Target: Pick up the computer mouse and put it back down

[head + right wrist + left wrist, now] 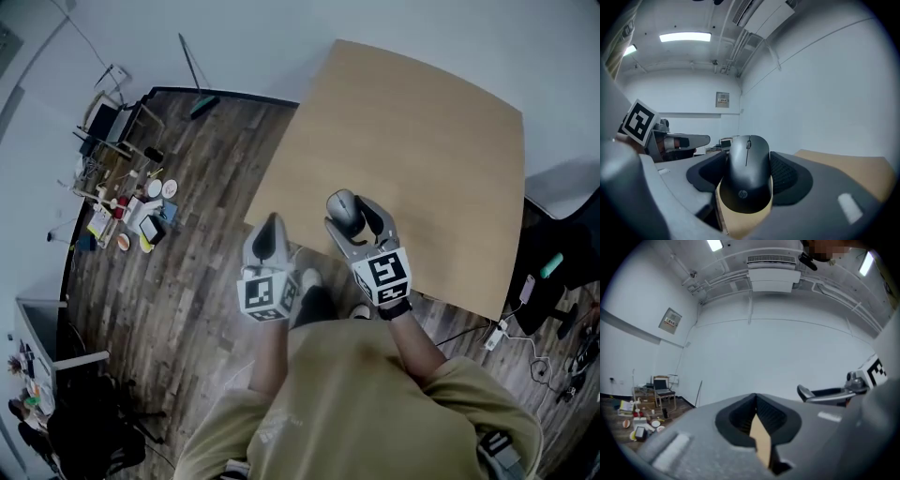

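A dark grey computer mouse (342, 206) sits between the jaws of my right gripper (354, 214), over the near left part of the light wooden table (422, 141). In the right gripper view both pads press the sides of the mouse (749, 173), and tan table surface shows below it. My left gripper (271, 228) hangs over the wooden floor just off the table's near left corner. Its jaws are together with nothing in them, and a sliver of table shows past the left gripper (756, 401). The right gripper's finger shows at the right of the left gripper view.
Small items lie scattered on the floor (131, 206) at the left, by a chair (108, 122). A white cabinet (42, 328) stands at the lower left. A power strip (494, 335) and cables lie off the table's right corner, near dark seating (553, 253).
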